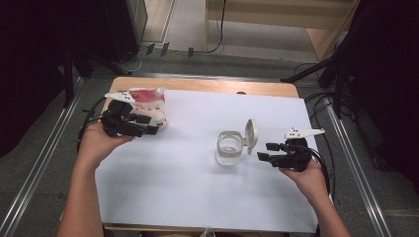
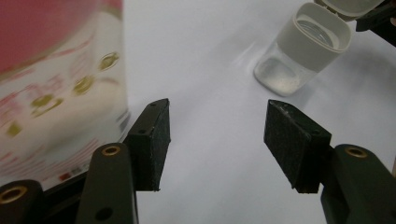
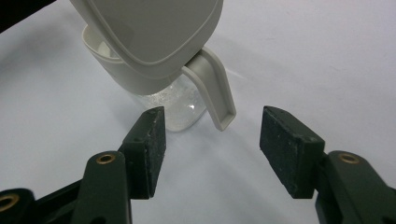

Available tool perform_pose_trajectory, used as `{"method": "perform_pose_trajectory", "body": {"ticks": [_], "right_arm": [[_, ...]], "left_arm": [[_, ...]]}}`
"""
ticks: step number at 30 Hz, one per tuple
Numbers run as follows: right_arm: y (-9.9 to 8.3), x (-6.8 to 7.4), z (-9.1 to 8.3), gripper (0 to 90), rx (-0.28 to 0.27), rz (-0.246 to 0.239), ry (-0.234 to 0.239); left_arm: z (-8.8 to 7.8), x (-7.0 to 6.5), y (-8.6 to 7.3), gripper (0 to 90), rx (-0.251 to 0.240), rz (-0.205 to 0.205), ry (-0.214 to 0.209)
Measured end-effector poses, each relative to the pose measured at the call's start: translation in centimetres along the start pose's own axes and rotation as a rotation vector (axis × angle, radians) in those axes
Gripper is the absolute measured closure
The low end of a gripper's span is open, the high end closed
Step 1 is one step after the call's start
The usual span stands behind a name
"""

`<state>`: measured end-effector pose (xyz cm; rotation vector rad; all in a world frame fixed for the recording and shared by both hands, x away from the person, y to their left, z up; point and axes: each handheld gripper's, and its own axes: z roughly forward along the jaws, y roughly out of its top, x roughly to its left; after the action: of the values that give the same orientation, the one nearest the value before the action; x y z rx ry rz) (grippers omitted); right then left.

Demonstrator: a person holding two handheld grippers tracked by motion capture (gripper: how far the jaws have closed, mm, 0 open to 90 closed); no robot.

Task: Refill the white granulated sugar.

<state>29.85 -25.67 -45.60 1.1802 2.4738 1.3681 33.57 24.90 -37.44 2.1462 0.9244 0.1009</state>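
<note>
Left claw (image 2: 217, 140) wide apart with nothing inside, right beside the pink and white bag (image 1: 148, 101) at the far left of the white tabletop (image 1: 188, 187). Right claw (image 3: 212, 149) spread apart too, holding nothing, pointed at the small clear jar (image 1: 230, 148) just beside it, grey lid (image 1: 251, 134) flipped up, near the middle.

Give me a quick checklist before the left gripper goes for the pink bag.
1. Left gripper open, nothing between the pads: ok.
2. Pink bag lined up between its jaws: not ok, it sits off to one side.
3. Jar upright on the white sheet: ok.
4. Jar lid flipped open: ok.
5. Right gripper open, holding nothing, beside the jar: ok.
6. Bag already opened: cannot tell.
</note>
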Motion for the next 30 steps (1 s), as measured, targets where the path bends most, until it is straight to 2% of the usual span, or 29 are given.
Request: {"method": "perform_pose_trajectory", "body": {"ticks": [5,8,12,15,20,23,25,27,30], "right_arm": [[0.1,0.0,0.2,41.7,0.006,-0.008,0.001],[0.2,-0.1,0.3,41.8,0.002,-0.015,0.002],[0.2,0.0,0.2,41.9,0.003,-0.014,0.006],[0.2,0.1,0.0,42.1,-0.003,-0.014,0.009],[0.0,0.6,-0.3,42.0,-0.015,-0.025,0.012],[-0.1,0.9,-0.4,41.9,-0.016,-0.032,0.006],[-0.3,1.2,-0.5,41.9,-0.011,-0.034,0.008],[-0.4,1.3,-0.5,41.9,-0.005,-0.043,0.005],[-0.6,1.4,-0.6,41.9,0.0,-0.039,0.003]], "left_arm": [[-1.5,0.9,-0.8,42.0,-0.02,-0.025,0.052],[-2.1,1.5,-1.2,42.3,-0.035,-0.044,0.065],[-2.8,2.5,-1.4,41.9,-0.036,-0.047,0.097],[-3.3,3.0,-1.6,41.0,-0.062,-0.054,0.105],[-3.7,4.1,-1.6,40.9,-0.068,-0.058,0.13],[-4.6,4.8,-2.0,40.9,-0.073,-0.067,0.153],[-5.1,5.4,-2.2,40.9,-0.11,-0.084,0.162],[-5.3,6.1,-2.1,41.0,-0.125,-0.093,0.159],[-5.2,6.9,-1.9,41.0,-0.119,-0.098,0.182]]}}
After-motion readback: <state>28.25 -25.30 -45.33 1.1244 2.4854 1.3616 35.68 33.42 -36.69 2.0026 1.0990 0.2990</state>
